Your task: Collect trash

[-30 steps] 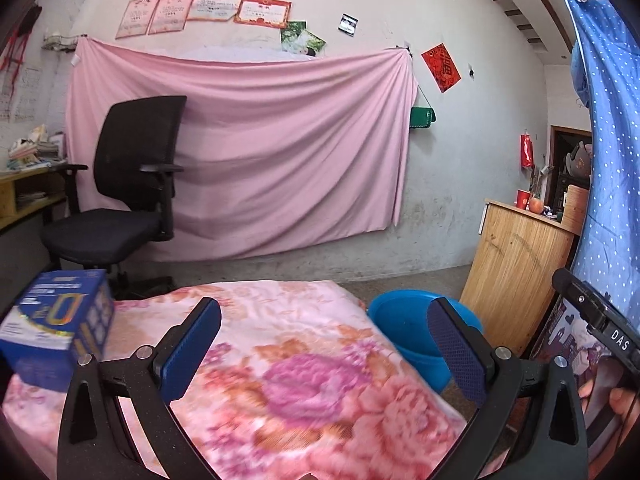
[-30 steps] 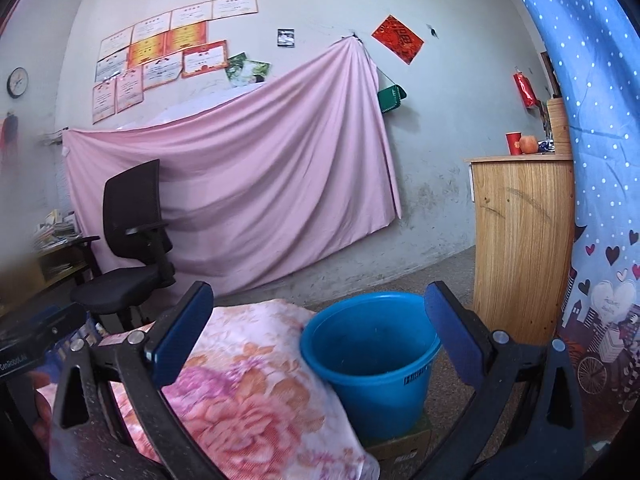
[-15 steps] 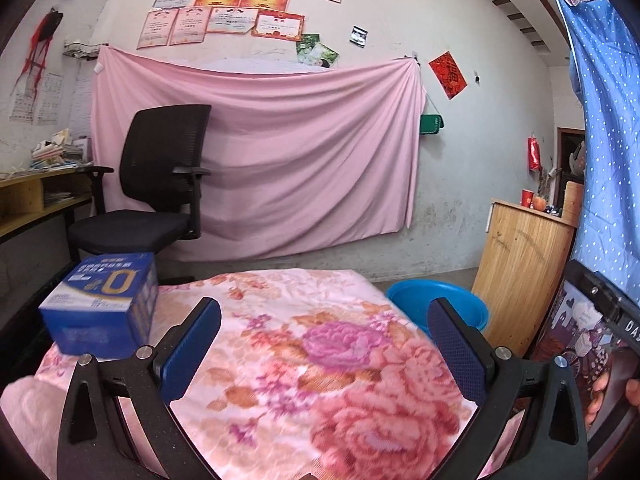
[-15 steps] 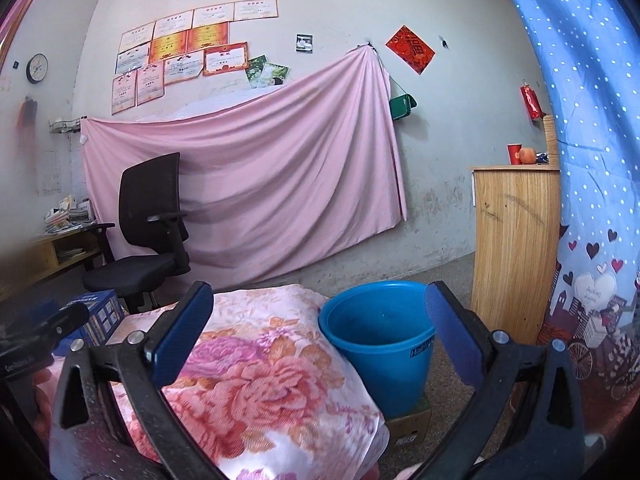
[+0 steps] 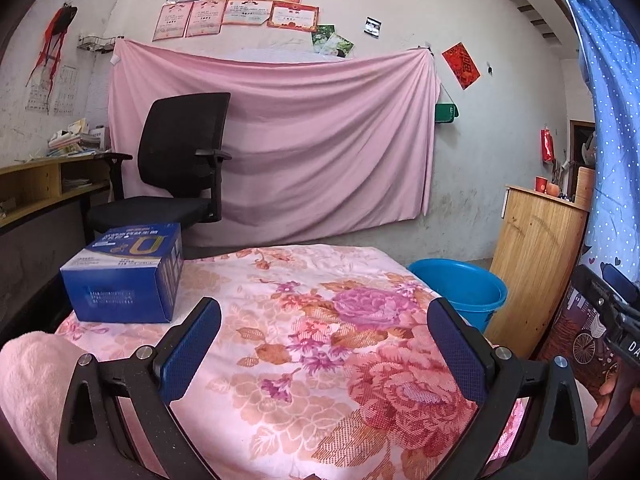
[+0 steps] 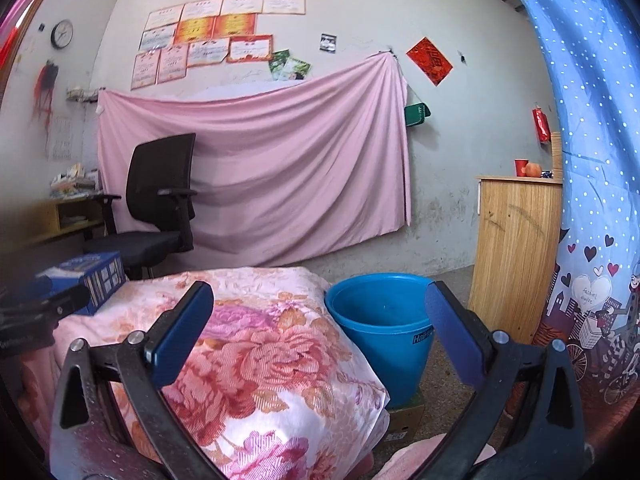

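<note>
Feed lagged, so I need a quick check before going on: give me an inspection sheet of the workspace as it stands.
Surface: floral cloth covers it; a pink towel lies at its near left edge.
Job's things: blue box sits on the cloth, far left; blue bucket stands on the floor beside the right edge, on a flat cardboard box.
Clutter: nothing seen.
Grippers: left tool open, empty, above the cloth; right tool open, empty, facing the bucket.
Cables: nothing seen.
Surroundings: office chair, pink sheet on the wall, wooden cabinet, blue curtain.
</note>
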Motion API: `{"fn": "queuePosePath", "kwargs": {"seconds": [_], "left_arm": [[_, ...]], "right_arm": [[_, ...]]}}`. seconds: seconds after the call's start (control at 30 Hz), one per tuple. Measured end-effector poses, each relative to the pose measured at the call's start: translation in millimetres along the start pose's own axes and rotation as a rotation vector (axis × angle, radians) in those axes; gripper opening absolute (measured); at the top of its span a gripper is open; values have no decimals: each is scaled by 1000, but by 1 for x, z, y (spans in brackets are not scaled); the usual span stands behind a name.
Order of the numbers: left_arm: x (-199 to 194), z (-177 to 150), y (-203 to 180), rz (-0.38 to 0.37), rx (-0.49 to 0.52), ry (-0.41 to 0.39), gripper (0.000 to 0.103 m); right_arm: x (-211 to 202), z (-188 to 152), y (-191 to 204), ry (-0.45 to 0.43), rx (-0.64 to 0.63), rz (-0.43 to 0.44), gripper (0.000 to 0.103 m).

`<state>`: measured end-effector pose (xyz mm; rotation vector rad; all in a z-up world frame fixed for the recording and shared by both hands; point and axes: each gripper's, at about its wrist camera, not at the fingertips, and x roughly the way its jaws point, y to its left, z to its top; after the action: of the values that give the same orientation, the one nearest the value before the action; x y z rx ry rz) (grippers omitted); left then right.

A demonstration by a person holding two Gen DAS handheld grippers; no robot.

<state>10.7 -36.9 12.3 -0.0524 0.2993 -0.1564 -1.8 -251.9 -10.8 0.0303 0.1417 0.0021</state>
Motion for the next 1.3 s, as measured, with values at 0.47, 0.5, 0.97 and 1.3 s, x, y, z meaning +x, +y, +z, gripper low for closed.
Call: {"fn": "queuePosePath", "kwargs": {"seconds": [0.47, 0.5, 0.97, 1.3], "left_arm": [[-2, -5, -1, 5, 23, -8, 101], [-1, -5, -2, 6, 24, -9, 101], [-1, -5, -1, 6, 23, -7, 101], [-2, -4, -1, 12, 16, -5, 101]], "right_arm": [[8, -7, -6, 38, 18, 10, 103], [8, -7, -6, 40, 18, 10, 103], [10, -9, -5, 51, 25, 14, 103], [10, -9, -1, 59, 22, 19, 103]]}}
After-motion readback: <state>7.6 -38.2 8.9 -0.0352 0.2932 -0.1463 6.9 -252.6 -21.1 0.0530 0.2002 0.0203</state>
